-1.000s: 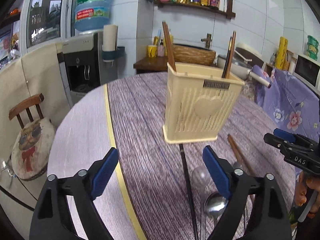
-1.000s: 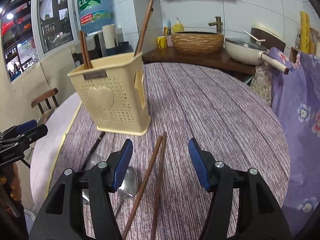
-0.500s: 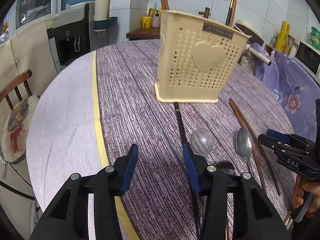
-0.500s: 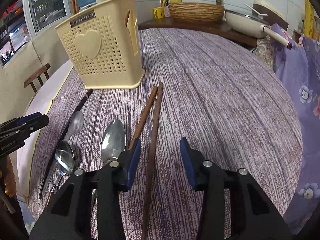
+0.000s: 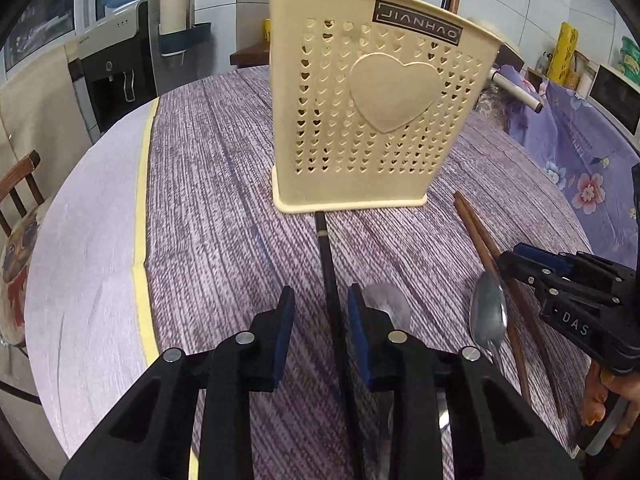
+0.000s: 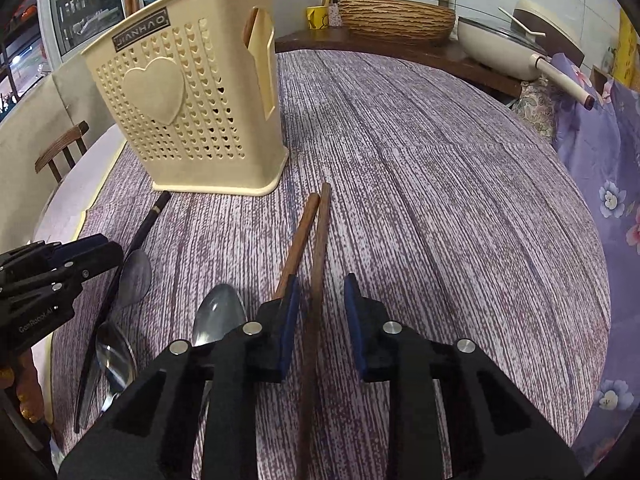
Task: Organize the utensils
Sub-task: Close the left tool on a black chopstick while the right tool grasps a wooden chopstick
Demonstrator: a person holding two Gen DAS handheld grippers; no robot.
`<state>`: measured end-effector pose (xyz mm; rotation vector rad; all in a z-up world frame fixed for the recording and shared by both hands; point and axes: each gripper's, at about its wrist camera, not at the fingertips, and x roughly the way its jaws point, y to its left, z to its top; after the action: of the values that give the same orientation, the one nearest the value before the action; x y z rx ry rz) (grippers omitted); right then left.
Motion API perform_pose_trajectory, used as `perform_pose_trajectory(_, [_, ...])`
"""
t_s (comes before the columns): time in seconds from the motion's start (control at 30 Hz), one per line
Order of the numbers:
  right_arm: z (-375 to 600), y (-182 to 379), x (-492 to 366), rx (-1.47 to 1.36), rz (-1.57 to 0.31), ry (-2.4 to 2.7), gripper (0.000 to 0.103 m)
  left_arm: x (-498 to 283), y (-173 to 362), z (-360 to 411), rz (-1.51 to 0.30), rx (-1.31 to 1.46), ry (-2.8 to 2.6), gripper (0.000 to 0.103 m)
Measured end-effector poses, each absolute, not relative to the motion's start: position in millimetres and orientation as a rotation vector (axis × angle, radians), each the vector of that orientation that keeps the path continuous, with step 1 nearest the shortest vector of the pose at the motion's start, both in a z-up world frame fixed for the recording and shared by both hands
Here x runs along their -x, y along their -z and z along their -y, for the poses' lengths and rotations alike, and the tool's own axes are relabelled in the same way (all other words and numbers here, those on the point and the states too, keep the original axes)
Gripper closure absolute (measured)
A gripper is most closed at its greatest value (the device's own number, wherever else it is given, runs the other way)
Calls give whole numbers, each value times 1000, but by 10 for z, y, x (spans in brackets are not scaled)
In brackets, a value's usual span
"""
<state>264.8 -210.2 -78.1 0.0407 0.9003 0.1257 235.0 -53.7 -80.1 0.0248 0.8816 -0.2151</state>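
Observation:
A cream utensil holder [image 5: 376,120] with a heart stands on the purple table [image 5: 208,200], several chopsticks upright in it; it also shows in the right wrist view [image 6: 192,108]. My left gripper [image 5: 320,320] is open, low over the table, its jaws astride a black chopstick [image 5: 326,264] without gripping it. A steel spoon [image 5: 388,308] lies just right of it. My right gripper [image 6: 319,308] is open, its jaws astride one of two brown chopsticks [image 6: 320,248]; the other [image 6: 300,236] lies under its left finger. Two more spoons [image 6: 218,316] [image 6: 114,356] lie left.
The right gripper [image 5: 568,292] shows in the left wrist view and the left gripper [image 6: 48,276] in the right wrist view. A wooden chair [image 5: 16,184] stands left of the table. A counter behind holds a woven basket [image 6: 396,20] and a pan [image 6: 500,48].
Both grippers have dropped lower and moved forward toward the holder. Their jaws have narrowed, the left around the black chopstick, the right around a brown chopstick.

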Motion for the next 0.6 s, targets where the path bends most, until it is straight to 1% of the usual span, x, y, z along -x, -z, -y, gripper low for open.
perform_pose_trajectory(0.07, [2089, 801, -2706, -39, -911, -124, 83, -2433, 821, 548, -893, -23, 208, 79])
perform_pose_trajectory(0.23, [2076, 834, -2786, -41, -916, -118, 84, -2561, 856, 565, -908, -19, 201, 81])
perform_pose_trajectory(0.47, [2093, 848, -2911, -34, -919, -116, 86, -2643, 877, 637, -912, -42, 199, 90])
perform_pose_trajectory(0.6, [2109, 853, -2992, -30, -921, -110, 87, -2677, 883, 710, -907, -78, 193, 93])
